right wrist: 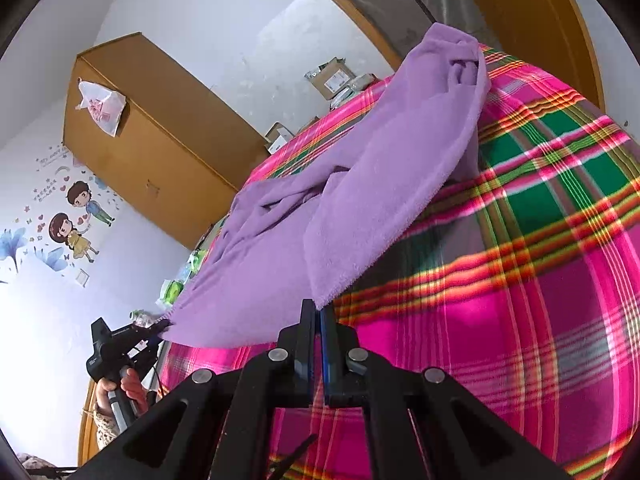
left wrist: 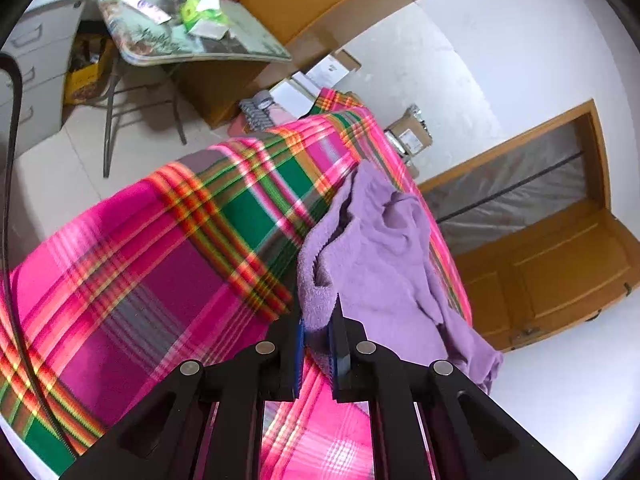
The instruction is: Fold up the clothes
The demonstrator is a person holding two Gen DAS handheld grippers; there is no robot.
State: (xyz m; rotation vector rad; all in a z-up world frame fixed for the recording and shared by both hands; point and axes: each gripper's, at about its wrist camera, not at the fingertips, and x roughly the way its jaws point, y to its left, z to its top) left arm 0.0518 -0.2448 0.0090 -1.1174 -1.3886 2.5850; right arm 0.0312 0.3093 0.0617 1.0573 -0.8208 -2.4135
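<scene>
A purple fleece cloth (left wrist: 380, 248) lies rumpled across a pink, green and orange plaid bedsheet (left wrist: 140, 260). My left gripper (left wrist: 320, 320) is shut on one corner of it, and the fabric bunches between the blue pads. In the right wrist view the cloth (right wrist: 360, 200) stretches from the far edge of the sheet (right wrist: 520, 280) toward me, partly lifted. My right gripper (right wrist: 318, 308) is shut on its near pointed corner. At the lower left the left gripper (right wrist: 160, 326), held by a person's hand (right wrist: 128, 388), pinches another corner past the bed's edge.
A cluttered folding table (left wrist: 180, 28) and grey drawers (left wrist: 32, 60) stand beyond the bed. A wooden wardrobe (right wrist: 152, 144) and a wooden door (left wrist: 560, 260) line the walls. Cardboard boxes (left wrist: 412, 136) sit at the bed's far end. A black cable (left wrist: 12, 200) hangs at left.
</scene>
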